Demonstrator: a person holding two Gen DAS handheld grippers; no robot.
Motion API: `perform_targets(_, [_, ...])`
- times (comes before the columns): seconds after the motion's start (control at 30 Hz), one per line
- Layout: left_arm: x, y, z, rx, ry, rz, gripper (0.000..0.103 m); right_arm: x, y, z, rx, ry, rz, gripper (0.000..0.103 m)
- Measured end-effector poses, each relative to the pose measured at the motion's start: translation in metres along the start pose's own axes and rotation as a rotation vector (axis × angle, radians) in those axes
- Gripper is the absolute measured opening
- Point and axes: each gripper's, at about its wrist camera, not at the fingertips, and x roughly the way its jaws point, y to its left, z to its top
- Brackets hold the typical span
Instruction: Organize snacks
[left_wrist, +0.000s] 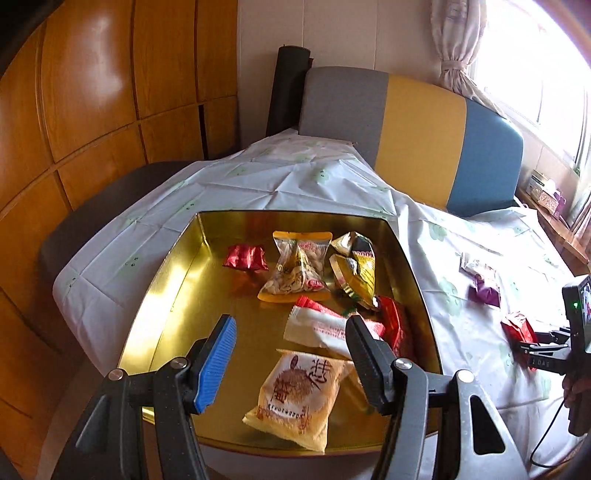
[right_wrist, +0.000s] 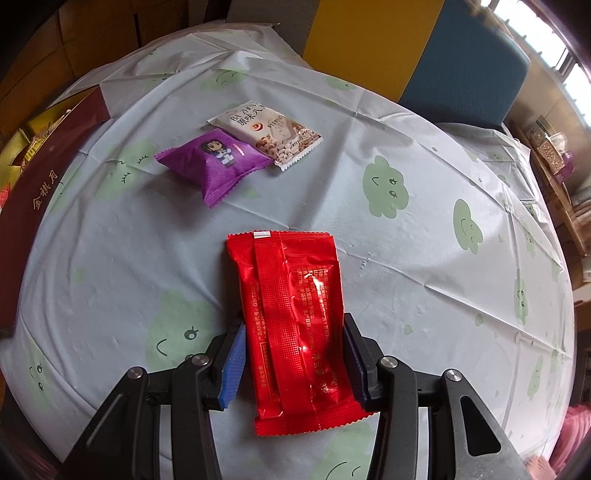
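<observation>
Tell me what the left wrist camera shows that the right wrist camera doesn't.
Only the left wrist view shows the inside of the gold tin with its sorted snacks, such as the peanut pack and the yellow packet, under the empty, open left gripper. Only the right wrist view clearly shows the white packet and the tin's dark red outer wall. Both show the red packet between the right gripper's fingers, the purple packet and the tablecloth.

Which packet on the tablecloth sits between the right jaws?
The red packet, lying lengthwise between them; the purple packet and white packet lie farther off.
</observation>
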Motion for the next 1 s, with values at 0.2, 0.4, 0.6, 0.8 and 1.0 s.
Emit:
perform_targets(0.2, [-0.001,0.000,-0.007,0.010,0.006,0.003,0.062,0.000,0.001,-0.001,-0.011,-0.008,-0.008,0.048])
perform_targets(0.4, [0.001,0.005,-0.014,-0.002,0.022,0.001,0.062,-0.002,0.004,-0.003,-0.031,-0.019,-0.022,0.048])
perform_targets(0.6, [0.003,0.007,-0.017,-0.003,0.031,0.002,0.062,-0.003,0.005,-0.004,-0.034,-0.021,-0.025,0.048])
perform_targets(0.8, [0.002,0.012,-0.016,-0.023,0.023,0.013,0.062,-0.004,0.005,-0.005,-0.034,-0.021,-0.028,0.048])
perform_targets(1.0, [0.002,0.017,-0.016,-0.034,0.023,0.022,0.062,-0.004,0.005,-0.004,-0.033,-0.020,-0.027,0.048])
